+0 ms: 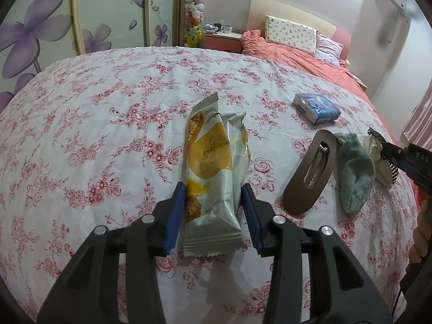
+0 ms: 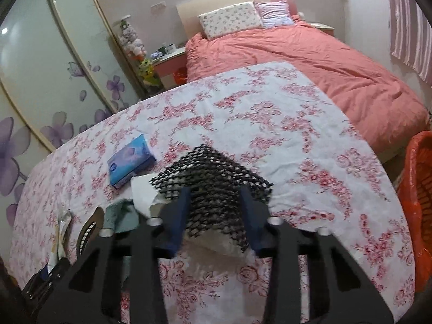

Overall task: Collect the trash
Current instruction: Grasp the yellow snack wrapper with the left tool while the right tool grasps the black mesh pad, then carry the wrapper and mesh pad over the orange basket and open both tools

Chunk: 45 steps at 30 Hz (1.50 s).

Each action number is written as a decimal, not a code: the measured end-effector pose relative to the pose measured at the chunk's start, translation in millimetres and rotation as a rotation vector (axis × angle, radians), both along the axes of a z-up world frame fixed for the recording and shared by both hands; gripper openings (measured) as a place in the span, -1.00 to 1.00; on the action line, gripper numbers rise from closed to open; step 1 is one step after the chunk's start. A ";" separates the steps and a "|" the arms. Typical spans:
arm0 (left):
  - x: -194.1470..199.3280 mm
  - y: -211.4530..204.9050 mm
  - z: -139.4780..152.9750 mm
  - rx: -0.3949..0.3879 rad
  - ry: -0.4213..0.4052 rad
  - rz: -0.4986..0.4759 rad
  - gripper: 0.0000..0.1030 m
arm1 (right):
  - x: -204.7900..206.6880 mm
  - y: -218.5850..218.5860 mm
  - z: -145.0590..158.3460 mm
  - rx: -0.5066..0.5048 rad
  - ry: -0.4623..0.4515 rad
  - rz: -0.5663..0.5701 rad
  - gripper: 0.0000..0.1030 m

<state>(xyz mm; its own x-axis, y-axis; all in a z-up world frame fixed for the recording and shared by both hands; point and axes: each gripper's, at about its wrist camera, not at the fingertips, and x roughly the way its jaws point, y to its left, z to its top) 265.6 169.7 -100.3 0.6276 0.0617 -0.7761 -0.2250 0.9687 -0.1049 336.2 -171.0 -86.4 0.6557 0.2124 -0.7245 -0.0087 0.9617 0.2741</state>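
So the left hand-held gripper (image 1: 213,210) is partly closed around a snack wrapper (image 1: 213,172), white and yellow, lying lengthwise on the bench with the pink floral cloth (image 1: 108,135); the blue pads sit right against the wrapper's sides, looks like a grip. The right hand-held gripper (image 2: 216,216) has a piece of black plastic mesh (image 2: 213,178) pinched between its blue fingers, with what looks like crumpled white paper (image 2: 143,191) underneath and to the left of it. From the left view, the mesh shows up at the right edge, just beside a green sock (image 1: 353,172). Next to the sock there's a flat bronze oval thing with a slot (image 1: 310,172), can't tell what it is. A blue tissue pack (image 1: 317,108) sits farther back on the cloth. An orange basket (image 2: 415,205) is off the bench's right edge, and a bed with a coral duvet (image 2: 310,62) is behind.
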 end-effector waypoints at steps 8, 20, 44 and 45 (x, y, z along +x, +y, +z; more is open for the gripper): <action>-0.6 0.8 0.1 -0.003 -0.001 0.000 -0.19 | -9.9 6.8 5.3 -0.032 -0.040 0.026 -0.76; -0.5 0.1 0.1 -0.002 -0.001 -0.001 -0.19 | -42.4 -33.3 22.6 -0.029 -0.112 -0.048 -0.77; -18.7 -30.1 50.9 -0.051 -0.121 -0.121 -0.41 | -109.5 -72.4 43.0 -0.062 -0.185 -0.089 -0.77; -20.6 -37.3 56.1 -0.055 -0.131 -0.136 -0.41 | -114.3 -75.2 46.7 -0.060 -0.197 -0.093 -0.77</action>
